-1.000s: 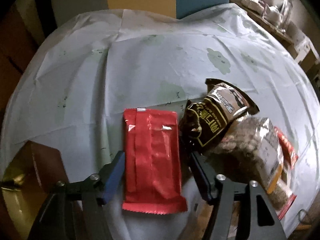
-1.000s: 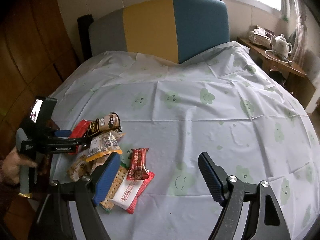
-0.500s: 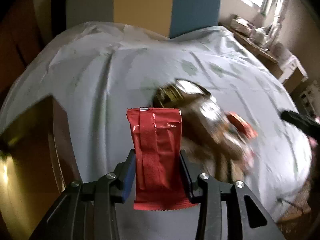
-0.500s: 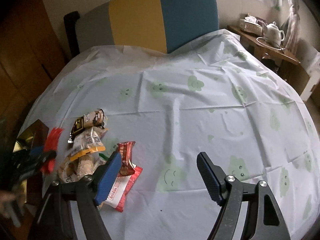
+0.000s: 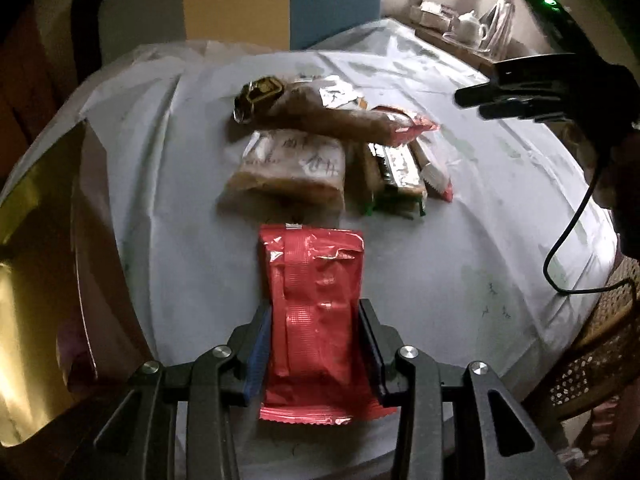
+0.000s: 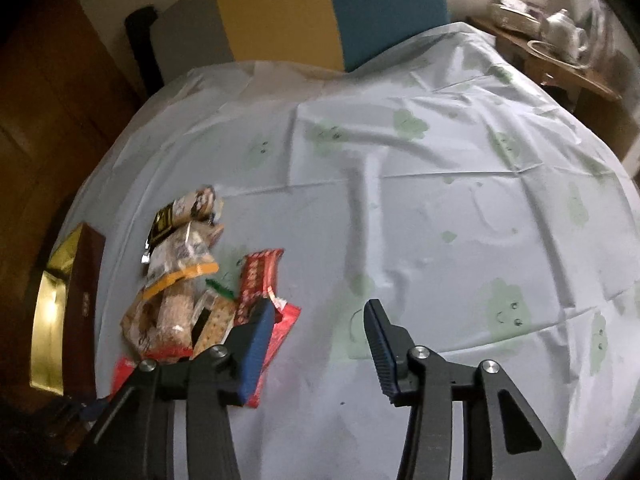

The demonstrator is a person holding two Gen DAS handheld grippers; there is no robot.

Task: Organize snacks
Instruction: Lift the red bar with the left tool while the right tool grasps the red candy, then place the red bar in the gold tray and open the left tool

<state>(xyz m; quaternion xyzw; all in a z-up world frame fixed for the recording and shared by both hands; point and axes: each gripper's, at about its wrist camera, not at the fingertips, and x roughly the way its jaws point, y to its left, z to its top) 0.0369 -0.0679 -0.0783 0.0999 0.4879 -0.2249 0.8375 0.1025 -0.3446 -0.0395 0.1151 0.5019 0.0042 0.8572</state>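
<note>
My left gripper is shut on a flat red snack packet, held above the pale tablecloth. Beyond it lies a pile of snack packets. A brown box with a gold lining stands open at the left edge. In the right wrist view my right gripper hovers low at the right edge of the snack pile, with the same box at the far left. Its jaws are closing with only cloth between them. Its left finger overlaps a red-and-white packet.
A grey, yellow and blue padded backrest rises behind the table. A side table with a white teapot stands at the back right. A woven chair and a black cable are at the right in the left wrist view.
My left gripper closed on the red packet, lifted it off the cloth and carried it away from the pile toward the box. My right gripper sank toward the table and its jaws narrowed.
</note>
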